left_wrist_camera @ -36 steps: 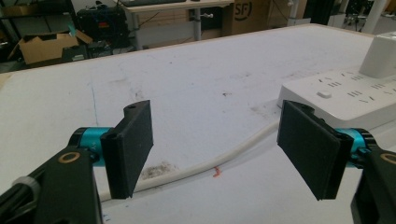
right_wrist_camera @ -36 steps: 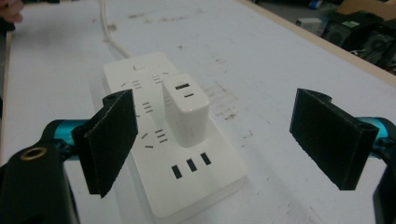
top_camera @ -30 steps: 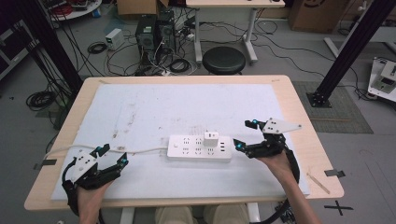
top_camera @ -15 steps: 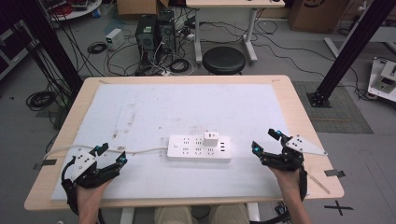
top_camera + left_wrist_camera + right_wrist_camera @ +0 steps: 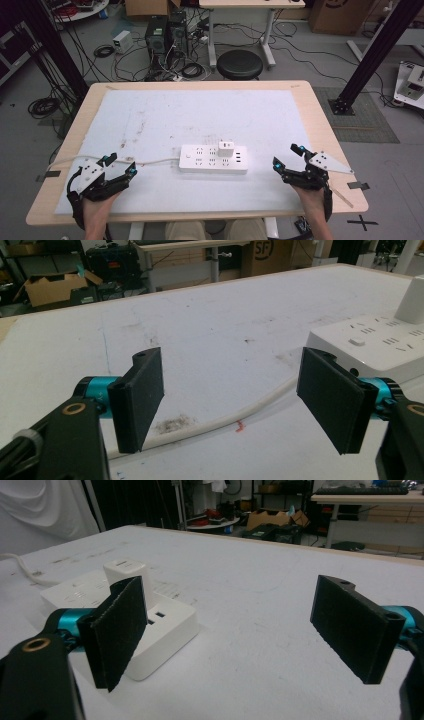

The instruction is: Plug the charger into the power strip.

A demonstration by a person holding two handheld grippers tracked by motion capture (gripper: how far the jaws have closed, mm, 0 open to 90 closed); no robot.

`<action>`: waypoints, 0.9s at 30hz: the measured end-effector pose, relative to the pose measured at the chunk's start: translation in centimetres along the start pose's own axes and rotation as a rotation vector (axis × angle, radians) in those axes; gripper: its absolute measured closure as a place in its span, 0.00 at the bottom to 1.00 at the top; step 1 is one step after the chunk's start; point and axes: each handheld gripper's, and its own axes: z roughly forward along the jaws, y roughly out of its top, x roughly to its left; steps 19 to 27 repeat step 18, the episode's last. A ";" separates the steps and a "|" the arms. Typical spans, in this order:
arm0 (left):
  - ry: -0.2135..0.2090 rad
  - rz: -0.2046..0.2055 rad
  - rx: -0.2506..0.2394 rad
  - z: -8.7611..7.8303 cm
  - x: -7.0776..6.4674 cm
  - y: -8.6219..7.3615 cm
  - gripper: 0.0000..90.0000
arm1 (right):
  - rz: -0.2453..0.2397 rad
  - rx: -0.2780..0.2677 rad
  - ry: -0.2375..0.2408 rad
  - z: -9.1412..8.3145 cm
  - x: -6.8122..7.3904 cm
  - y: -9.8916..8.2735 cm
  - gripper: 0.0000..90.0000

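Two grippers low at the near edge of the worktop (image 5: 200, 86), each in a hand. Left gripper (image 5: 118, 166) at the near left corner, jaws spread wide, nothing between the flat black foam-faced pads (image 5: 142, 395); just past them a round white cable (image 5: 240, 415), curving across the sheet. Right gripper (image 5: 288, 156) at the near right, jaws likewise wide apart and empty, pads rough and matte, teal collars behind them, a grey three-cornered plate on top. Between the two, near the middle of the worktop and apart from both, a white power strip (image 5: 212, 160): long, rounded, glossy plastic, rows of sockets on top. Standing upright in a socket toward its right end, a small white boxy charger (image 5: 226, 148); same charger (image 5: 127, 580) close behind the left jaw in the right gripper view. Under everything a white sheet (image 5: 200, 115), scuffed and smudged with grey marks, over a pale wooden top. Beyond the far edge, a round black stool (image 5: 241, 64), loose cables on the floor, dark computer cases (image 5: 165, 34).
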 end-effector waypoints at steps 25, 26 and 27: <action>-0.001 0.004 -0.001 0.3 0.3 -0.2 0.30 | -0.005 0.025 0.012 0.4 -0.2 -0.3 0.18; -0.001 0.004 -0.001 0.3 0.3 -0.2 0.30 | -0.005 0.025 0.012 0.4 -0.2 -0.3 0.18; -0.001 0.004 -0.001 0.3 0.3 -0.2 0.30 | -0.005 0.025 0.012 0.4 -0.2 -0.3 0.18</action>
